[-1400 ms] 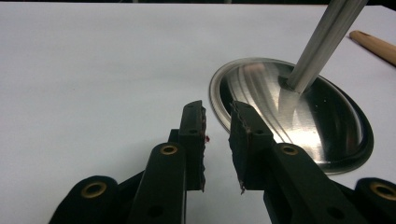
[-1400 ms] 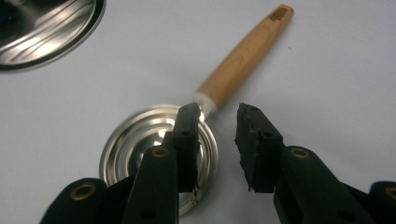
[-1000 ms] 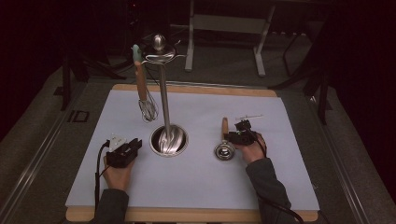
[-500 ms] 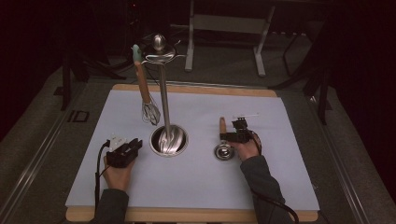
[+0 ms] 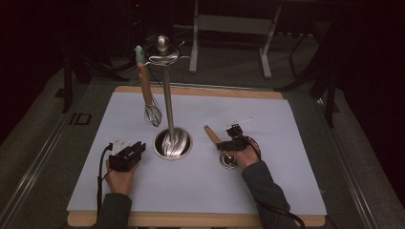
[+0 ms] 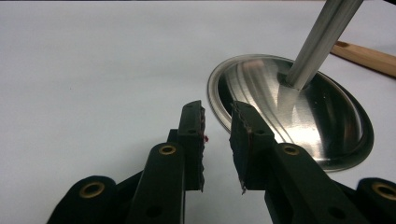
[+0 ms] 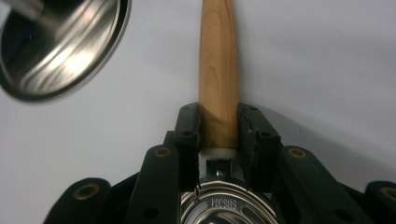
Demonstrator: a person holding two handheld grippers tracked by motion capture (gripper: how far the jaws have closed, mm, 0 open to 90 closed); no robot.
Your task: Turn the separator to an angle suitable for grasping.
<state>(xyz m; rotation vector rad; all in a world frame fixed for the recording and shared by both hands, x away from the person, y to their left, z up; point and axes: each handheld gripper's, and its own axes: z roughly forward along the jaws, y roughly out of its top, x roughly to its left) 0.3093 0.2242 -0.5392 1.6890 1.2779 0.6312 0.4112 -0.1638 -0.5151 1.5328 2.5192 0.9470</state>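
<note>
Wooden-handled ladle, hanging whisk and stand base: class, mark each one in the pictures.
Wooden-handled ladle (image 7: pixel 217 65): right gripper view, middle of its wooden handle.
Hanging whisk (image 5: pixel 153 114): high view, on its wire head.
Stand base (image 6: pixel 322 126): left gripper view, on the shiny round dish beside the pole.

Near the middle of the pale blue mat (image 5: pixel 286 191), slightly toward its left edge: a round steel base (image 5: pixel 184 149) bearing a tall upright steel pole (image 5: pixel 167 100) with a knob and hooks at the top. Hanging from a hook on the pole's left side, over the mat's far left part: a whisk (image 5: pixel 152 113) with a wooden handle and a light teal tip, wire head down. Under the mat, a wooden board (image 5: pixel 200 90), its edge showing along the far and near sides. Beyond the far edge, dark floor with metal frame legs (image 5: pixel 265 52).
</note>
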